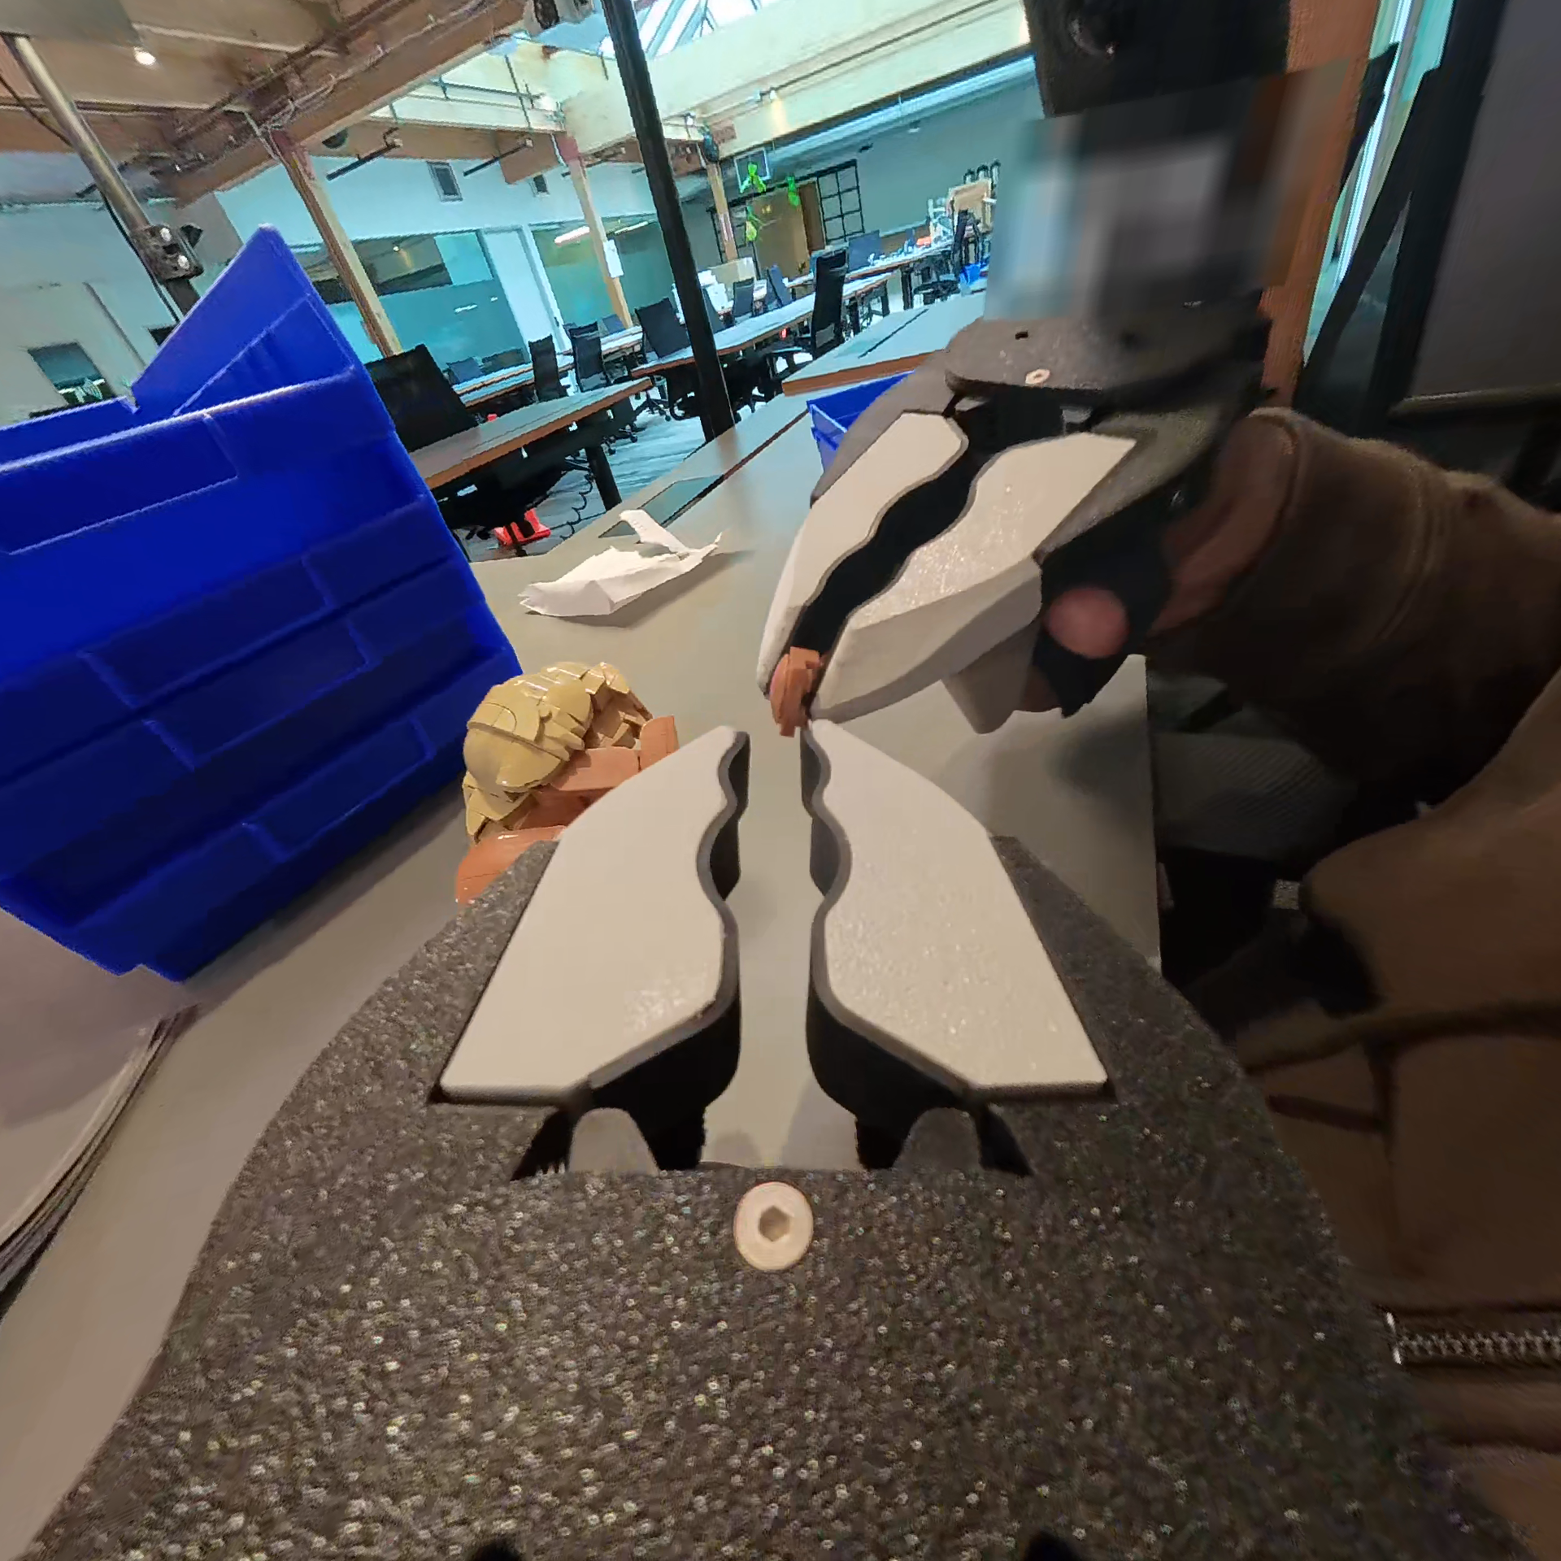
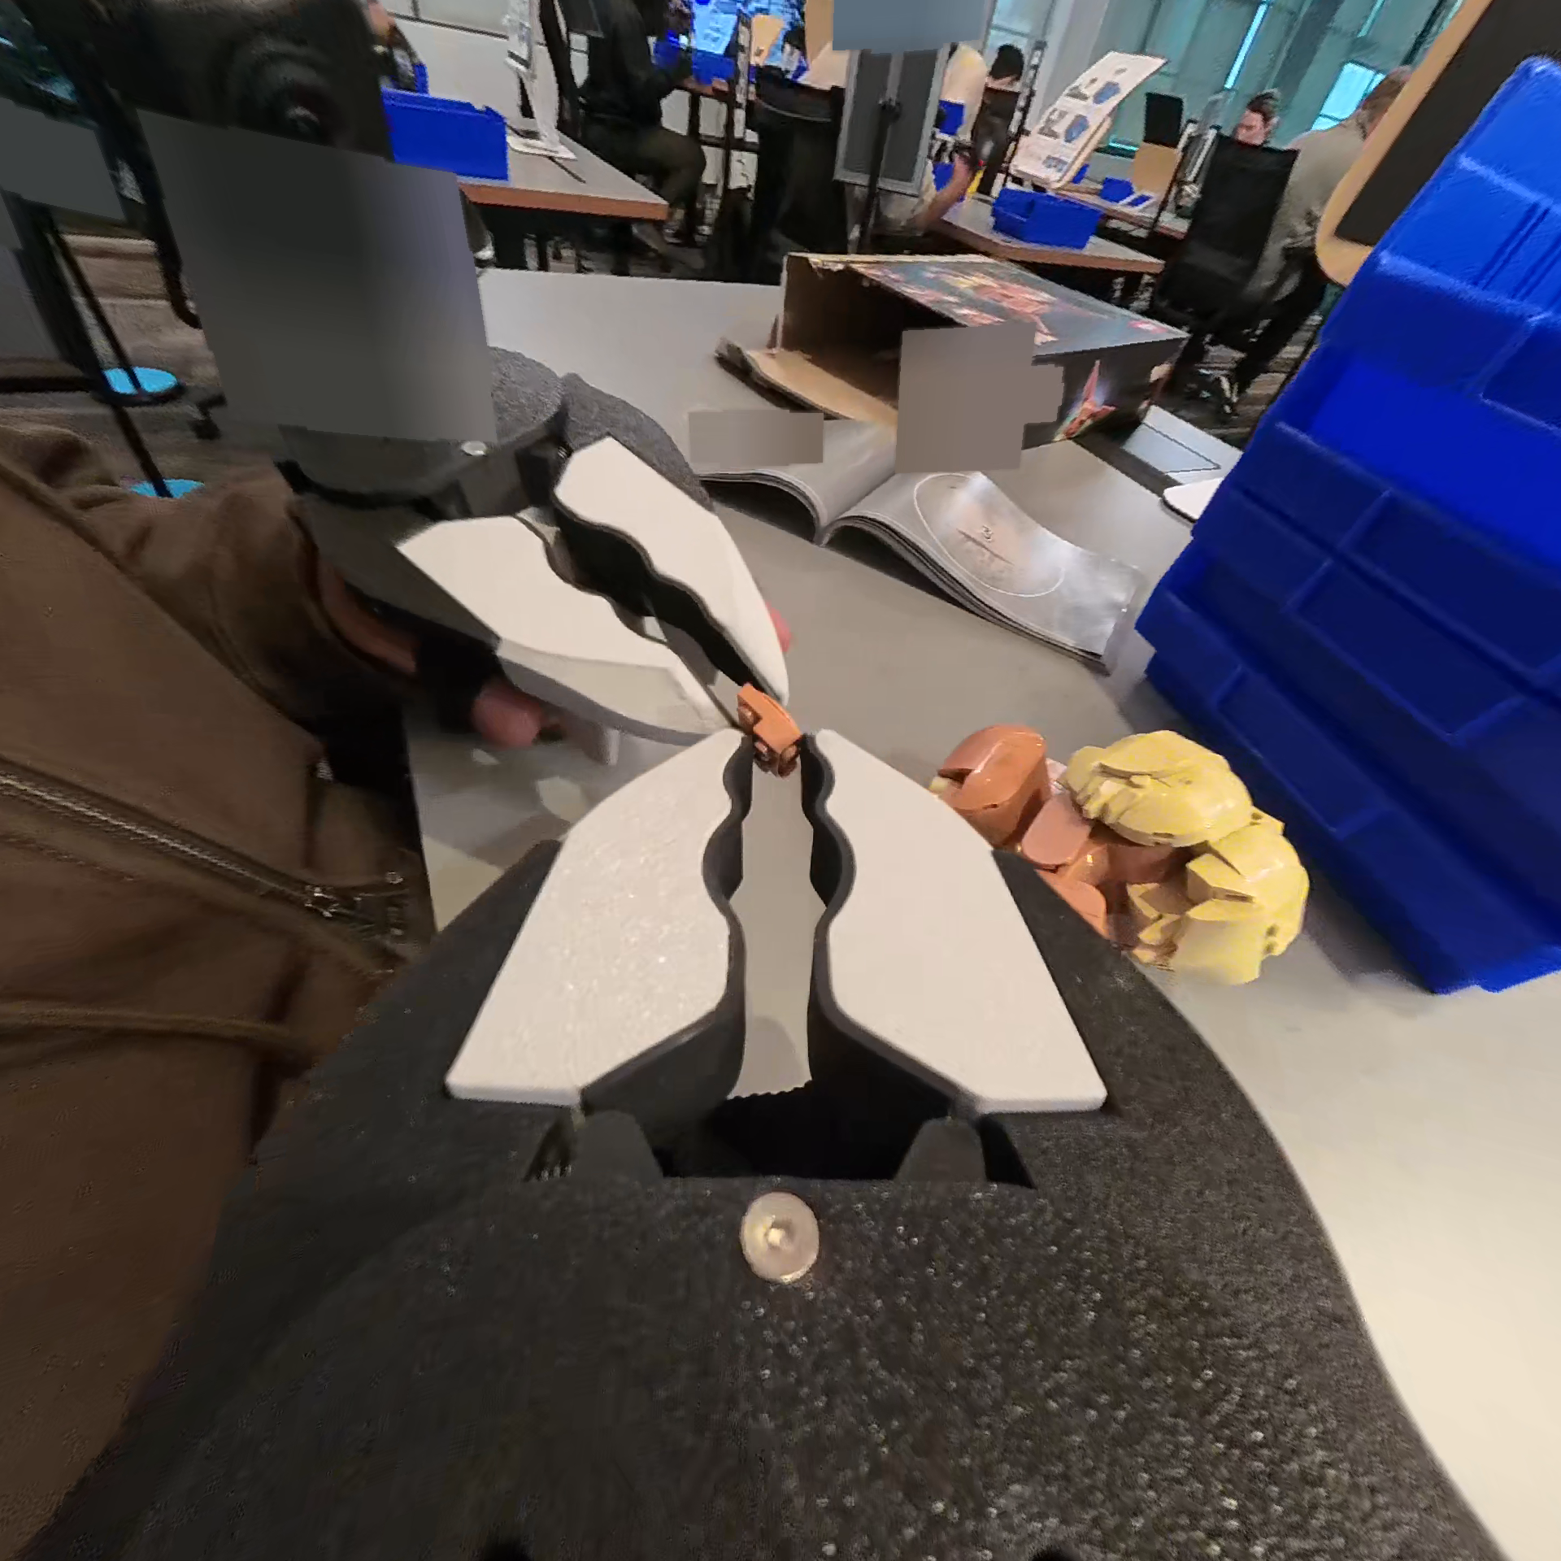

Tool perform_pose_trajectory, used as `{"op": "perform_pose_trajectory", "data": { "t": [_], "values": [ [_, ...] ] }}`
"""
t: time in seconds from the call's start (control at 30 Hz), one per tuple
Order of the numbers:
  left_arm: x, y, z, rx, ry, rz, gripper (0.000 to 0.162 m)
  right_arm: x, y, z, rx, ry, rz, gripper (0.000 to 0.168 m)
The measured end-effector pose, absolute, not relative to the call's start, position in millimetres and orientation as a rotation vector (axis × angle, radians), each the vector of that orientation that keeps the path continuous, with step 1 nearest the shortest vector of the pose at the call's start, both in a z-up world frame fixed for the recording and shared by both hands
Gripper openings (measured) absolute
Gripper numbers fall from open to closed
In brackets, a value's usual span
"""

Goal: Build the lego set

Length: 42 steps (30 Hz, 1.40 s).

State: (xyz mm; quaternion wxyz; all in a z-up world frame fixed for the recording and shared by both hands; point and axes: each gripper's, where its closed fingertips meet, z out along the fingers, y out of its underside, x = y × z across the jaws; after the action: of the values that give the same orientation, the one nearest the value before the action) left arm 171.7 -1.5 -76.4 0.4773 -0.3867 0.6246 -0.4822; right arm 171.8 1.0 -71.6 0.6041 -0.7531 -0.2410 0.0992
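Observation:
A small brown lego piece (image 2: 773,735) is held above the grey table (image 2: 1351,1182), between both grippers, which meet tip to tip. My right gripper (image 2: 779,743) is shut on its near end. My left gripper (image 2: 745,699) comes in from the upper left and is shut on its far, more orange end. In the left wrist view the piece (image 1: 794,688) sits in the right gripper's (image 1: 798,684) tips, its lower end at my left gripper (image 1: 773,735). A partly built tan and brown lego model (image 2: 1132,845) lies on the table beside the grippers, also in the left wrist view (image 1: 549,752).
Stacked blue bins (image 2: 1394,507) stand right behind the model (image 1: 211,633). An open instruction booklet (image 2: 971,541) and the opened lego box (image 2: 971,312) lie farther back. A crumpled white paper bag (image 1: 617,574) is on the table. A person's brown sleeves (image 1: 1351,591) hold the grippers. The tips of both grippers are at nearly the same place. The model (image 1: 211,633) is about equally far from each gripper, around 25 cm. It turns up in the right wrist view (image 2: 1455,586) as well.

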Motion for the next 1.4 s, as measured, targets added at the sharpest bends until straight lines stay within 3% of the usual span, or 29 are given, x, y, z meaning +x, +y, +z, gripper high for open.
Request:
{"op": "perform_pose_trajectory", "data": {
  "t": [0.37, 0.83, 1.17, 1.4],
  "values": [
    [169.2, -7.6, -80.2, -0.930, 1.583, -1.202, 0.000, 169.5, -0.3, -76.3, -1.759, -0.590, 0.222, 0.011],
    [169.2, 2.9, -78.5, -1.143, 1.544, -1.441, 0.000, 175.3, 10.9, -89.0, -1.757, -0.695, -0.075, 0.012],
    [172.1, -4.7, -89.7, -1.163, 1.638, -1.381, 0.000, 180.7, 14.0, -90.9, -1.737, -0.680, -0.083, 0.011],
    [172.7, -6.5, -106.5, -1.186, 1.740, -1.219, 0.000, 179.6, 14.2, -93.6, -1.709, -0.738, -0.164, 0.000]
  ]
}}
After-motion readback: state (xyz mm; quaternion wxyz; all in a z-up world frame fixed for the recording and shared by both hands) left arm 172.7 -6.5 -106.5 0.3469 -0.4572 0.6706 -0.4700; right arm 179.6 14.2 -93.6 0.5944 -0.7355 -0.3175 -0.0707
